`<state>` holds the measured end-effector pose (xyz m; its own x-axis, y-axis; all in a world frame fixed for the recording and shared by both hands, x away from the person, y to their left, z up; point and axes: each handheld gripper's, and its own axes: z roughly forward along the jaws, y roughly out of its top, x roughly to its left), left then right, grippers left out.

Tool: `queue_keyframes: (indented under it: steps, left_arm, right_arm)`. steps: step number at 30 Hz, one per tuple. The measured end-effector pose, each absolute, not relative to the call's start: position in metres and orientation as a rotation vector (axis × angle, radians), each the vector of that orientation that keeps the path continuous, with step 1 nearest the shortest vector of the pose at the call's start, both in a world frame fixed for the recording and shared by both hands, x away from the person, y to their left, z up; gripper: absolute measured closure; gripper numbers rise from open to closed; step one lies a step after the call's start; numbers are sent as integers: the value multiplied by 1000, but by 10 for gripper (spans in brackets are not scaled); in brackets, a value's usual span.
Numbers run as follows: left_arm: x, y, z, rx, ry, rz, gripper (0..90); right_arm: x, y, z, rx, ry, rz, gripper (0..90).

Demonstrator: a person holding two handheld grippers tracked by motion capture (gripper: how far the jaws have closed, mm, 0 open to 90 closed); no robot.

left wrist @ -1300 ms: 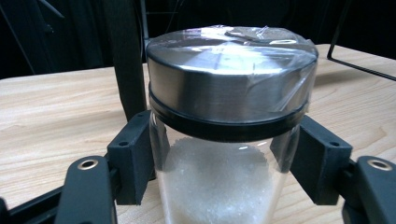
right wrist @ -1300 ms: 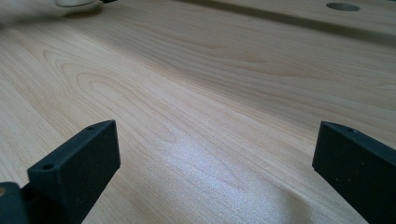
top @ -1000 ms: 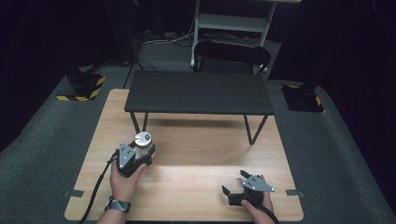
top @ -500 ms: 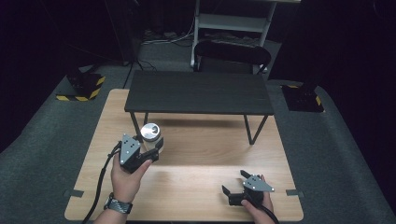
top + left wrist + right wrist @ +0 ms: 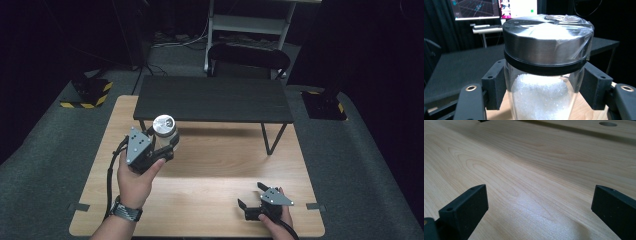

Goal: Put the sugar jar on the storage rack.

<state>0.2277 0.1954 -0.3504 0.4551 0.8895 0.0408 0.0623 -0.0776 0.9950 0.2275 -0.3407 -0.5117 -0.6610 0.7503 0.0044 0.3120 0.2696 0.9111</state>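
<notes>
While the right tool point(image 5: 251, 195) rests spread, the left tool point(image 5: 544, 82) pinches a steel-lidded glass jar point(image 5: 544, 75) of white crystals.

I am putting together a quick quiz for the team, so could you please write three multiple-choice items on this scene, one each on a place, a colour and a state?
1. Where is the jar?
A. on the black shelf
B. between the left gripper's jaws
C. beside the right gripper

2. What colour is the jar's lid?
A. red
B. silver
C. yellow

3. How is the right gripper?
A. open, with nothing in it
B. shut on the jar
C. shut on a cloth

Answers: B, the left gripper clamps its glass sides; B, brushed metal under clear film; A, its jaws stand apart over the wooden table.
</notes>
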Motion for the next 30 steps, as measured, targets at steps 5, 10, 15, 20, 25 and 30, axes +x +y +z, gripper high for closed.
queue_keyframes:
  steps: [5,10,15,20,25,30]
  left_arm:
    - [237,191,-333,1479,854,863,313]
    - [247,186,-322,1465,852,865,313]
    - [260,176,-313,1451,859,879,313]
    - [273,169,-306,1453,869,899,313]
    - [294,161,-305,1462,901,913,313]
    - [310,158,-308,1462,925,928,313]
  right_arm:
    - [228,-341,-512,957,2115,1370,0]
    - [228,-341,-512,955,2118,1372,0]
    - [229,-343,-512,958,2118,1379,0]
    - [228,-343,-512,957,2117,1380,0]
    - [228,-343,-513,954,2116,1383,0]
    - [228,-344,-513,952,2117,1386,0]
